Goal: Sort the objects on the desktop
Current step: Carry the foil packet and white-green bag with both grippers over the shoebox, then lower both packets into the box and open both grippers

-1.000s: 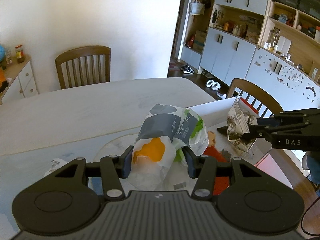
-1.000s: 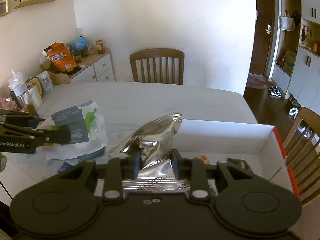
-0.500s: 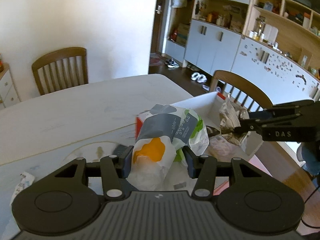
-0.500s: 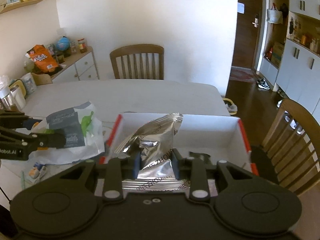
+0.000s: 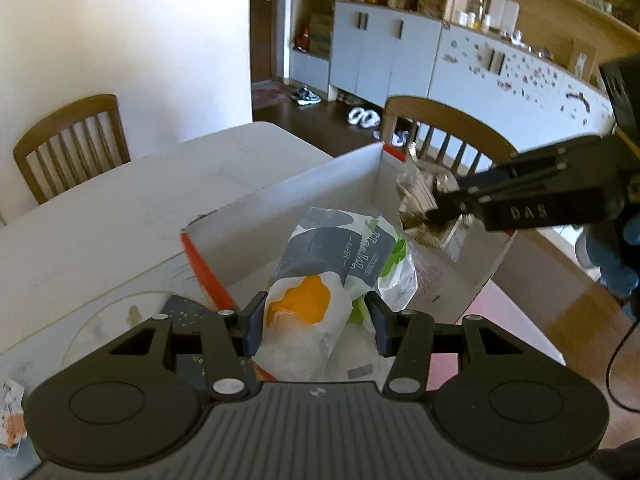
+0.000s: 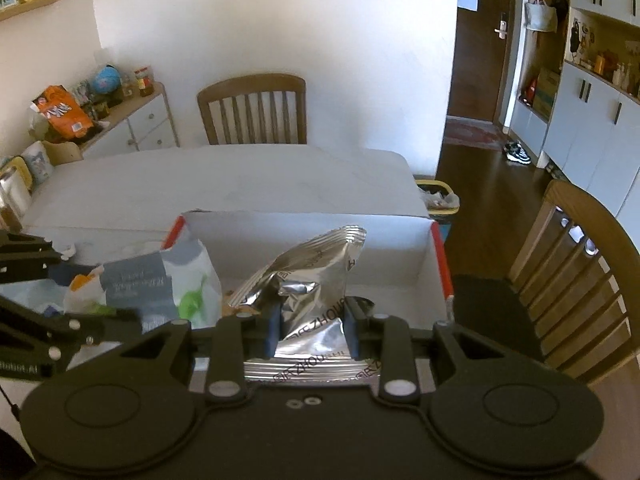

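- So, the left gripper [image 5: 316, 326] has its fingers clamped on a crumpled white wrapper [image 5: 336, 280] with an orange blob, a grey band and some green print – pads pressing both sides of it.
- That wrapper hangs over the open white box [image 5: 320, 188] with the red-orange edges, near the box's left wall in the left wrist view.
- The right gripper [image 6: 312, 326] is pinched narrow on a shiny silver snack bag [image 6: 308, 276], which sticks up between the fingers, crinkled and tilted a bit.
- The silver bag sits over the same box too – more toward its right side, and in the left wrist view it's up by the far right corner.
- The box rests on the pale table [image 6: 224, 184], right at the table's edge by a wooden chair [image 6: 580, 272].
- The two held things are close but apart, can't see them touching.
- A small scrap of packaging [image 5: 10, 412] lies on the table at far left in the left wrist view.
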Demonstrator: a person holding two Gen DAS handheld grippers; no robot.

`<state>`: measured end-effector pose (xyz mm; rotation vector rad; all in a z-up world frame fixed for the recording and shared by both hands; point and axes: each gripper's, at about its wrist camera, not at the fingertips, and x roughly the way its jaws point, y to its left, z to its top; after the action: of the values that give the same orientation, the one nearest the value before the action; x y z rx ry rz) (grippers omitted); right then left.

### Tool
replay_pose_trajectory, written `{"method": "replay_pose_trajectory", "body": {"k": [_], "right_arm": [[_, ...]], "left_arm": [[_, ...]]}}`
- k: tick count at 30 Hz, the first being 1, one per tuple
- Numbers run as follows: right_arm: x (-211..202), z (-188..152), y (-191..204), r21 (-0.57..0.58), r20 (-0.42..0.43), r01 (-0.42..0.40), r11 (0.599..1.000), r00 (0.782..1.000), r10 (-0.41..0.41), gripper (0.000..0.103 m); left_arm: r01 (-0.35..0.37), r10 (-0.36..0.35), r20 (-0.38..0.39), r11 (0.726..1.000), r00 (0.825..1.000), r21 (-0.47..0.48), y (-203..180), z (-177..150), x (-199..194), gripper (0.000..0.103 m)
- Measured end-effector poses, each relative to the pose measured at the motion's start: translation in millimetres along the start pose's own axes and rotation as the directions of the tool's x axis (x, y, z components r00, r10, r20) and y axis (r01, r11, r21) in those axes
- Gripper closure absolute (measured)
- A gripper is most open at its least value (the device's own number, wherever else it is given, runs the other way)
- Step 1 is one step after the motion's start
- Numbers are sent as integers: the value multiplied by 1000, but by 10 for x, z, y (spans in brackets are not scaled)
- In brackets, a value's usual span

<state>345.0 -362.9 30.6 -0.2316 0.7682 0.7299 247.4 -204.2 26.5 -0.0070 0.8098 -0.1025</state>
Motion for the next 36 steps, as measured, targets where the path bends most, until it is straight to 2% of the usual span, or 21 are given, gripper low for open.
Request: {"method": "replay_pose_trajectory", "body": {"k": [13,17,25,36], "right_arm": [[352,105,-149,-28,-38,-5,1000,999,4,72],[463,131,-147,-38,-49,-14,999,999,12,72],[685,129,-129,-29,-85,-35,999,996,32,72],[1062,80,-90,-52,-153,-18,998,988,10,72]], "left_arm": [[9,-1,-94,996,996,84,-192,100,515,53],[27,-8,-167,993,986,112,-207,64,704,53],[39,-15,-241,995,970,95,-228,-8,883,53],[45,-20,-304,996,952,75,-238,24,1020,52]]}}
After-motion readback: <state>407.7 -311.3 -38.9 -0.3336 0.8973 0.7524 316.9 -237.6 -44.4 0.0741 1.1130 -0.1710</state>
